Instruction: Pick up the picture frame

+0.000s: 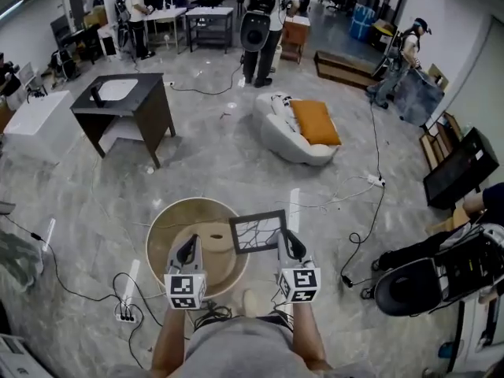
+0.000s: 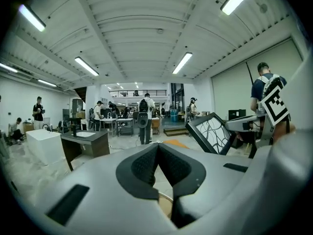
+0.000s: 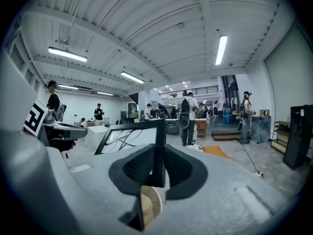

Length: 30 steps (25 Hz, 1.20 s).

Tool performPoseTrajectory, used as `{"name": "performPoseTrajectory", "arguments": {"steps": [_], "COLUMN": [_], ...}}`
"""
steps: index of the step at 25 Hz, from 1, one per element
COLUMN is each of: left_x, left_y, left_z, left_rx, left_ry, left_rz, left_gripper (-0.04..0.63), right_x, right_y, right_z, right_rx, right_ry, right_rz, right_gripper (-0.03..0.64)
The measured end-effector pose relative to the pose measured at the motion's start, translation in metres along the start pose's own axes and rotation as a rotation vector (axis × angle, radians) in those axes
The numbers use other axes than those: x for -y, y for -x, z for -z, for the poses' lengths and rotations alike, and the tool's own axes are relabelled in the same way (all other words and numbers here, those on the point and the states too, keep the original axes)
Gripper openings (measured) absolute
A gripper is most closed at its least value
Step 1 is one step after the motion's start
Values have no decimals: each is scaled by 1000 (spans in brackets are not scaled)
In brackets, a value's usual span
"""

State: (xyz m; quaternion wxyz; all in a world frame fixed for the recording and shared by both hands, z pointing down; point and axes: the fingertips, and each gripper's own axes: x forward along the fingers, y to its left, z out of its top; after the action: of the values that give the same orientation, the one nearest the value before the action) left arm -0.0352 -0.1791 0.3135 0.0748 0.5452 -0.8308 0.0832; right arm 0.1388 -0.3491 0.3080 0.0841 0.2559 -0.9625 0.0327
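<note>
My right tongs (image 1: 286,241) grip the frame (image 1: 257,231) by its edge, above the round worktop (image 1: 161,231); my left tongs (image 1: 187,250) are clenched, empty. Pickup looks done; next I must keep it level.

One picture frame (image 1: 258,231), two hand-held grippers (image 1: 189,247) (image 1: 287,239)

The person is wearing a plain grey top (image 1: 236,351), its fabric bunching loosely at the front. The left tongs (image 1: 190,244) and the right tongs (image 1: 287,239) are both showing pale grey moulded shells narrowing toward the tip, each lined with black pads (image 2: 144,165) whose faces are carrying a fine dotted texture. A white cube is riding on the back of each shell, the left cube (image 1: 184,290) and the right cube (image 1: 300,284) both bearing bold black square markers.
</note>
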Motion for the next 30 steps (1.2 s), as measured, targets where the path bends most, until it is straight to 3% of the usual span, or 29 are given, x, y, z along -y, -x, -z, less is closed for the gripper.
{"name": "performPoseTrajectory", "arguments": {"steps": [10,30], "left_x": [29,28], "left_y": [-8,-2], "left_z": [-4,-1], "left_rx": [-4,-4], "left_ry": [-28,-24], "left_rz": [92,62], "left_gripper": [18,18], "right_x": [23,20], "right_y": [28,25], "right_z": [4,-3], "right_rx": [5,21], "right_ry": [-29,-9], "right_rz": [98,59], "right_gripper": [61,61]}}
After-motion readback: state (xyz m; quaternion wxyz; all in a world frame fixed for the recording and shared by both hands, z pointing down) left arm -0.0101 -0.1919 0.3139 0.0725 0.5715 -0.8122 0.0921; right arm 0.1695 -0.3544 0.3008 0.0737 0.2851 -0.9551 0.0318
